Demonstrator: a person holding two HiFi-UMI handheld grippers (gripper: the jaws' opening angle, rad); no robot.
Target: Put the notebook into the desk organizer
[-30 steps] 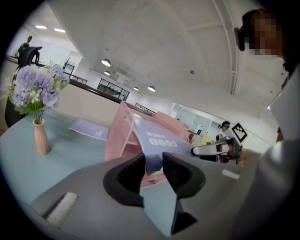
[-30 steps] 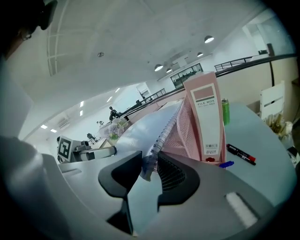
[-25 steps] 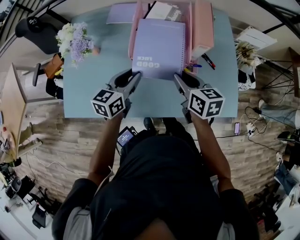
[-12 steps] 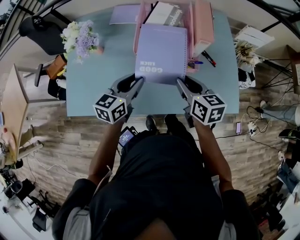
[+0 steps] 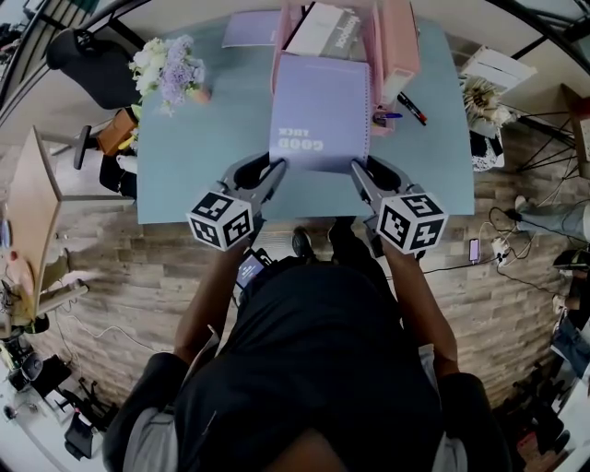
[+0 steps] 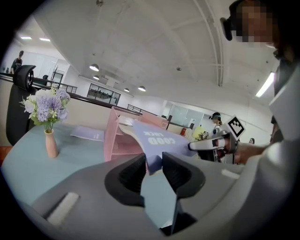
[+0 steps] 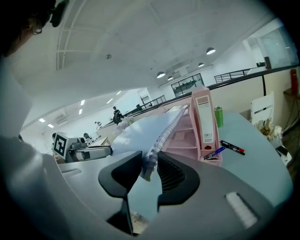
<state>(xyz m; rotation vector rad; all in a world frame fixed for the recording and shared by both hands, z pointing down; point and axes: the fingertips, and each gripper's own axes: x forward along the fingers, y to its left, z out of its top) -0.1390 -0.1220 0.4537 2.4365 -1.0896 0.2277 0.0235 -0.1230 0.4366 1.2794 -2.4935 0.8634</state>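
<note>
A lavender spiral notebook [image 5: 321, 111] with white print hangs tilted over the pink desk organizer [image 5: 402, 46], its far edge above the organizer's shelves. My left gripper [image 5: 279, 165] is shut on its near left corner [image 6: 152, 159]. My right gripper [image 5: 356, 166] is shut on the near right corner, right at the spiral binding [image 7: 161, 138]. Each gripper shows in the other's view: right gripper [image 6: 211, 144], left gripper [image 7: 89, 152]. The organizer [image 6: 123, 139] stands on the pale blue table [image 5: 203, 157], and a white booklet [image 5: 323, 28] lies in it.
A vase of flowers [image 5: 171, 69] stands at the table's far left, with a lavender booklet [image 5: 251, 29] lying behind it. Two pens [image 5: 401, 109] lie right of the organizer. A pink binder [image 7: 205, 123] stands on the organizer's right side. Chairs and cables surround the table.
Both grippers have carried the notebook slightly nearer and lower in the head view, and the view has shifted a little. Both grips are unchanged.
</note>
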